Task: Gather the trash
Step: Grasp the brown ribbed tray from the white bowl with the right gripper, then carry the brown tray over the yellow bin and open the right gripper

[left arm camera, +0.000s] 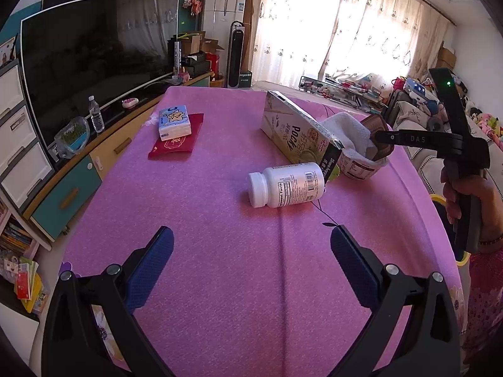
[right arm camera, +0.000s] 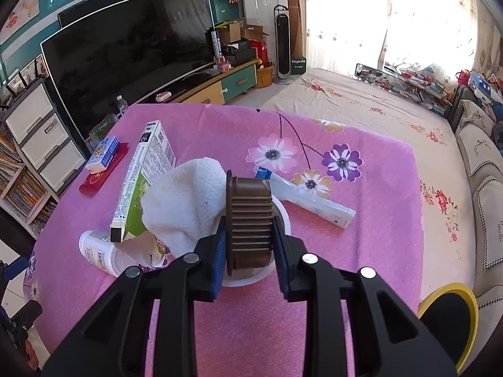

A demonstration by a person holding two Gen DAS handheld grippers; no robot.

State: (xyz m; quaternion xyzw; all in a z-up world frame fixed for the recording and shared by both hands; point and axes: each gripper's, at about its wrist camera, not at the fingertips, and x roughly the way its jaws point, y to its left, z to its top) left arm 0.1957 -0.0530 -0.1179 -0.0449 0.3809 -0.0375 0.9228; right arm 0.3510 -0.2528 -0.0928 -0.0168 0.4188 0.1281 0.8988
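My right gripper (right arm camera: pixel 248 232) is shut on a brown ribbed plastic cup (right arm camera: pixel 250 220), held over a white paper bowl (right arm camera: pixel 279 216) that also holds a crumpled white paper towel (right arm camera: pixel 185 201). From the left wrist view the right gripper (left arm camera: pixel 382 138) reaches into the bowl (left arm camera: pixel 361 166). A torn Pocky box (left arm camera: pixel 298 132) leans beside the bowl. A white pill bottle (left arm camera: pixel 286 185) lies on its side on the pink cloth. A squeezed white tube (right arm camera: pixel 311 201) lies behind the bowl. My left gripper (left arm camera: pixel 251 260) is open and empty, above the cloth, short of the bottle.
A tissue pack (left arm camera: pixel 174 122) sits on a red envelope (left arm camera: pixel 179 141) at the table's far left. A TV (left arm camera: pixel 94 50) and a low cabinet (left arm camera: pixel 81 172) stand to the left. A yellow-rimmed bin (right arm camera: pixel 449 317) is at the table's right edge. A sofa (right arm camera: pixel 481 169) lies to the right.
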